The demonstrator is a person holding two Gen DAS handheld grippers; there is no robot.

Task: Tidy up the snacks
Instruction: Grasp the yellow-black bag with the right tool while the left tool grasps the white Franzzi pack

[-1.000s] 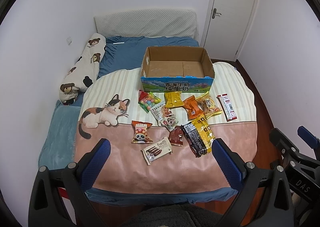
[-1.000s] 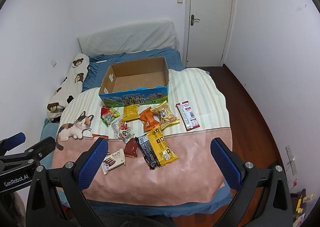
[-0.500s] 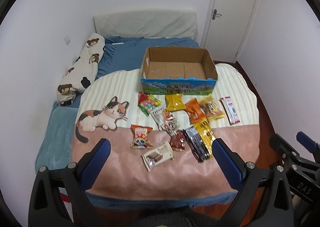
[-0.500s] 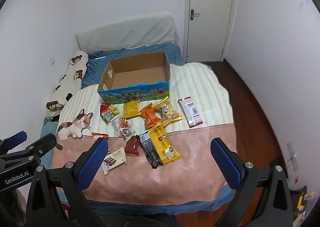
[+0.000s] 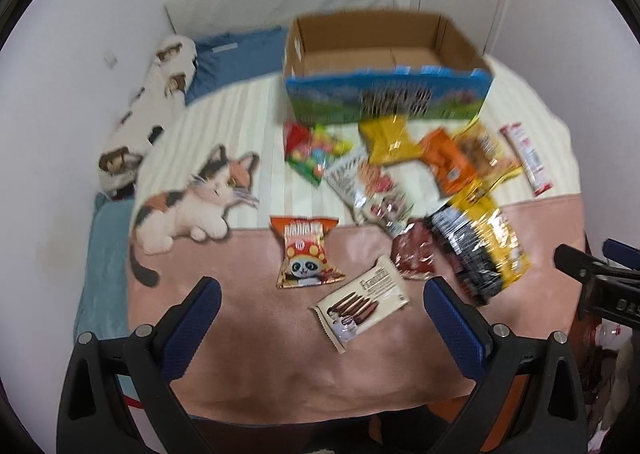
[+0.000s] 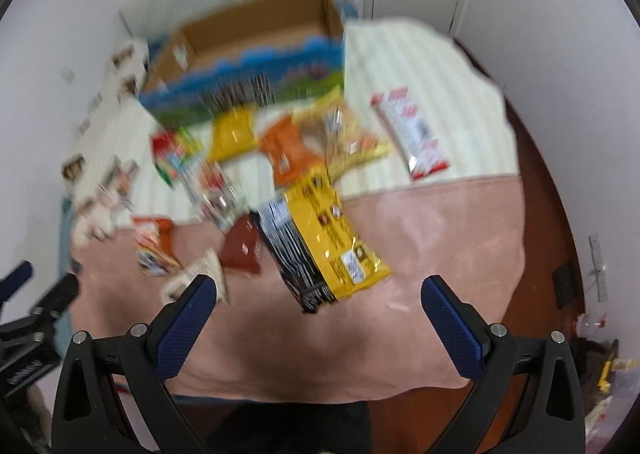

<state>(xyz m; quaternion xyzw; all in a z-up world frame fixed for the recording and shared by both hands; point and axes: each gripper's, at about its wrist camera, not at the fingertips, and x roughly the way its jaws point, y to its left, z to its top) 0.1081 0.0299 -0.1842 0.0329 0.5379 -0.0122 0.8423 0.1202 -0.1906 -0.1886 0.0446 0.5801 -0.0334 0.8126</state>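
Left gripper [image 5: 318, 304] jaws spread, empty | white chocolate-biscuit wrapper [image 5: 362, 302] just ahead between fingers | right gripper [image 6: 318, 304] jaws spread, empty | yellow-black foil packet [image 6: 326, 242] ahead | open cardboard box [image 6: 256, 66] beyond, empty | pinch flat packs across edges, avoid snagging pink blanket [image 6: 440, 238].

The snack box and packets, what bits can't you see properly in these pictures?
- Cardboard box: the writing on its blue front is smeared by motion blur in both wrist views.
- Box floor: the front wall hides its near part in both views.
- White biscuit packet: right wrist view, blurred and partly behind the left finger.
- Red-and-white packet: print too blurred to read.
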